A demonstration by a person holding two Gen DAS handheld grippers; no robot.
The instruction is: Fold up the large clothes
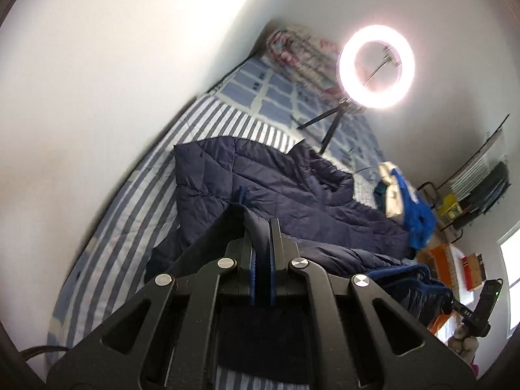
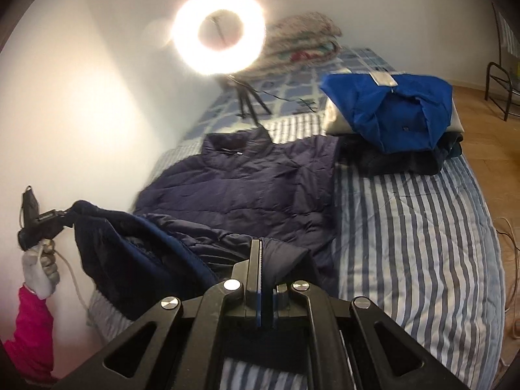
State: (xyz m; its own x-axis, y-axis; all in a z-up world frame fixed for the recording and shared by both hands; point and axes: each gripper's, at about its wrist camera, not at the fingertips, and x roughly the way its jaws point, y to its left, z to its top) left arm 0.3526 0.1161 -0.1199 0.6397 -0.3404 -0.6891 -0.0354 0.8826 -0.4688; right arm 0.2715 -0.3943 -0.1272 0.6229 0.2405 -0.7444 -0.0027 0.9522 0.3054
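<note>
A navy quilted puffer jacket (image 2: 247,188) lies collar-away on the striped bed; it also shows in the left wrist view (image 1: 260,178). My left gripper (image 1: 258,224) is shut on the jacket's hem and holds it raised; it appears at the left of the right wrist view (image 2: 66,216), with the fabric hanging from it. My right gripper (image 2: 265,260) is shut on another part of the hem, with navy fabric bunched between its jaws. The hem edge is lifted off the bed between the two grippers.
A lit ring light on a tripod (image 2: 219,31) stands on the bed behind the jacket. A pile of folded clothes with a blue garment on top (image 2: 390,107) sits at the right. A white wall (image 2: 81,113) runs along the left. A rolled floral blanket (image 2: 305,39) lies at the far end.
</note>
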